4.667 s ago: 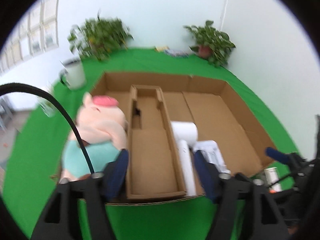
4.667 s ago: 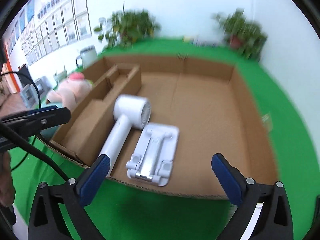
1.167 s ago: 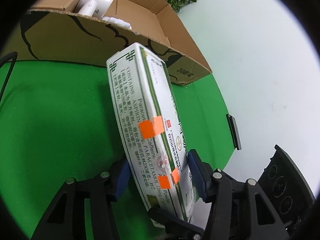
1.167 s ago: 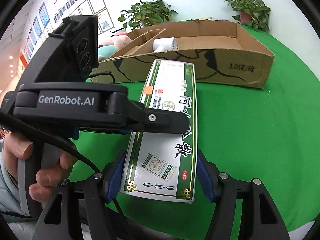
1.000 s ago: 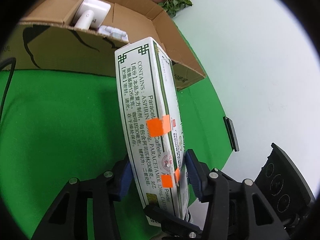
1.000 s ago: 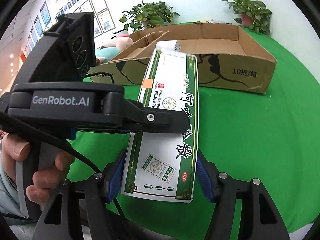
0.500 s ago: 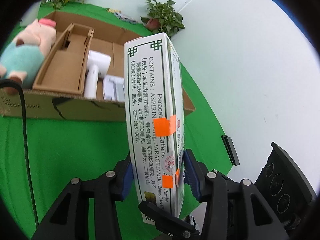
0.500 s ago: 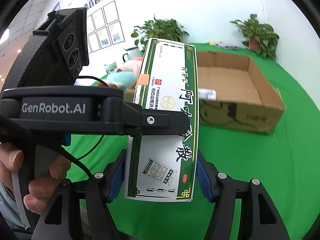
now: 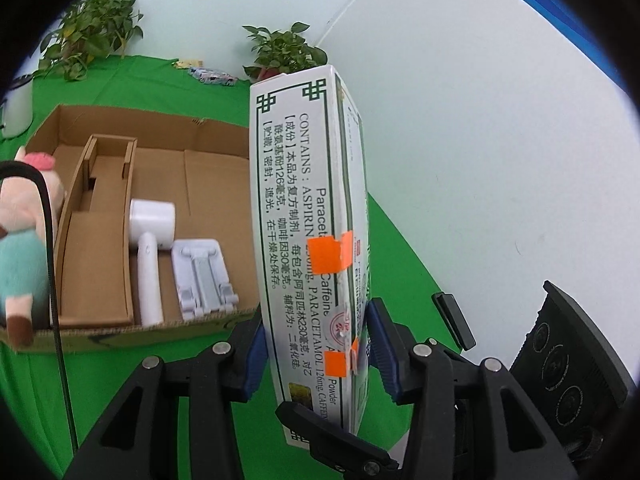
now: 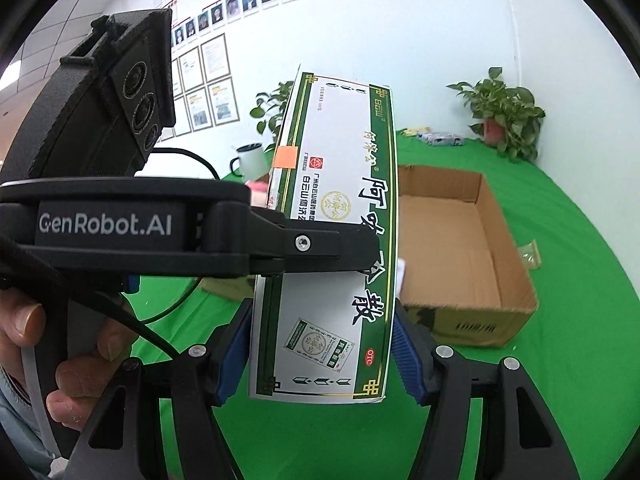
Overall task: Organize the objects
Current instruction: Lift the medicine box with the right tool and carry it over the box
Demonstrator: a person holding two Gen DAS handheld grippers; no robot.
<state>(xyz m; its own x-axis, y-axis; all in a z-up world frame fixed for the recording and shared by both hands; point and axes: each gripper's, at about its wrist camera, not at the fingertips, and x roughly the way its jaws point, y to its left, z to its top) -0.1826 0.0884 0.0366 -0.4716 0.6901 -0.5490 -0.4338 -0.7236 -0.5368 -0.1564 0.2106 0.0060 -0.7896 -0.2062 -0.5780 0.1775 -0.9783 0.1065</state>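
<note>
The left gripper (image 9: 316,346) is clamped across the narrow sides of the medicine box (image 9: 308,216), pads pressed on both faces. The right gripper (image 10: 322,346) grips the same box (image 10: 336,248) across its broad printed face, near the lower end. The box is carried in the air between the two grippers, upright and slightly tilted, above the green table (image 10: 560,360) and just in front of the carton (image 9: 132,334).

Task progress, as judged from the carton contents:
- Done: a hair dryer (image 9: 150,240) and a white stand (image 9: 202,274) lie side by side on the carton floor, next to the cardboard divider (image 9: 96,240).
- In hand: the box, not yet placed.
- Left: a plush pig (image 9: 20,248) sits outside the carton at its left wall; a mug (image 10: 250,160) stands farther off on the table.

Clearance:
- The right half of the carton floor is bare and looks wide enough for the box laid flat.
- The near carton wall must be cleared by the lower end of the box before lowering.
- The black cable (image 9: 52,264) hangs near the left front corner of the carton.
- Two plants (image 9: 284,52) stand beyond the far wall, well apart from the path.
</note>
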